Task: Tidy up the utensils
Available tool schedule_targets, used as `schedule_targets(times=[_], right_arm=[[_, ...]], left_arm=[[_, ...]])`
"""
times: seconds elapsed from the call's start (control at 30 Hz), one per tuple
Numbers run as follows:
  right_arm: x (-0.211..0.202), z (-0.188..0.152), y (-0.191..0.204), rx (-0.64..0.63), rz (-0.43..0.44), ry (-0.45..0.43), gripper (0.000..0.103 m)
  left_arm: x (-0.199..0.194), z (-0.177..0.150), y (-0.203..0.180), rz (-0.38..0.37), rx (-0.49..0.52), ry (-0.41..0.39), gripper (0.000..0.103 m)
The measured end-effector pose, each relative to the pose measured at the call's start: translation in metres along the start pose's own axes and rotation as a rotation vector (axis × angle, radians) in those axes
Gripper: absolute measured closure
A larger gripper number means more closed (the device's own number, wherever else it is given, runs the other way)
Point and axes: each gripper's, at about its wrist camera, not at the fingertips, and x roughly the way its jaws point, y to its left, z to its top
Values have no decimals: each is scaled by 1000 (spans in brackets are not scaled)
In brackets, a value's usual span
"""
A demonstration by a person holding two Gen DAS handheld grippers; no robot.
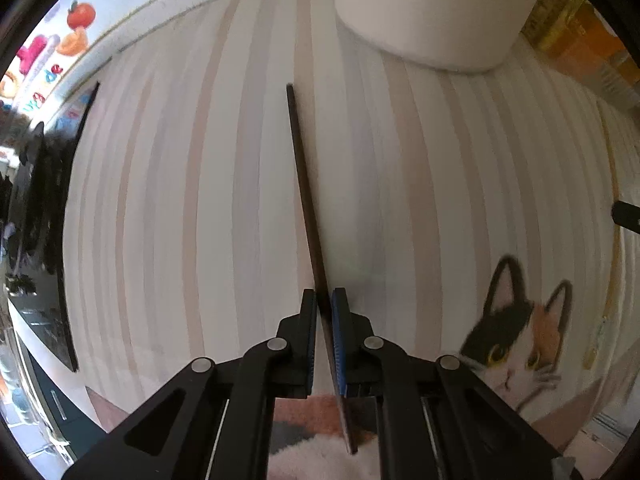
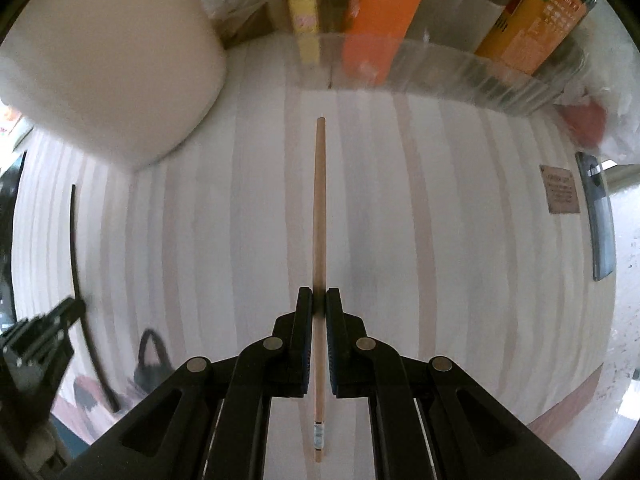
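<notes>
A dark chopstick (image 1: pixel 306 208) is gripped in the left gripper (image 1: pixel 324 300) and a pale chopstick (image 2: pixel 320 216) in the right gripper (image 2: pixel 319 298), both held above the striped table (image 1: pixel 180 200), so the carrying step is judged underway, with lowering into the white holder (image 1: pixel 432 12) required next.

striped table (image 2: pixel 460 240) bears white container (image 2: pixel 108 80).

left tool (image 1: pixel 324 300): black linkage, silver rivets, blue pads | right tool (image 2: pixel 319 298): same
</notes>
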Motion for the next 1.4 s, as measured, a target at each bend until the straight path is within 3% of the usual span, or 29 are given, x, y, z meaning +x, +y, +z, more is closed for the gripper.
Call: schedule_targets(times=[0.1, 0.27, 0.43, 0.53, 0.77, 0.97, 1.17, 1.27, 1.4], right_arm=[[1, -11, 2, -6, 6, 8, 96], [2, -23, 13, -4, 7, 15, 96], [5, -27, 31, 4, -2, 19, 96], [11, -8, 41, 10, 2, 25, 96], [-13, -12, 38, 1, 32, -52, 96], [-58, -15, 46, -28, 52, -178, 96], [-106, -16, 32, -30, 86, -324, 96], [-139, -11, 29, -27, 115, -397, 96], [-189, 6, 25, -16, 167, -491, 96]], left_arm=[[-2, 3, 10, -24, -37, 18, 97], [1, 40, 29, -68, -83, 29, 98], [-4, 32, 28, -43, -66, 7, 100], [-16, 22, 13, -30, -49, -31, 100], [-70, -6, 10, -37, -48, -175, 100], [-133, -13, 8, -68, -69, -318, 100], [-193, -2, 4, -90, -83, -464, 100], [-233, -1, 6, -131, -99, -548, 100], [-264, 28, 21, -198, -123, -644, 100]])
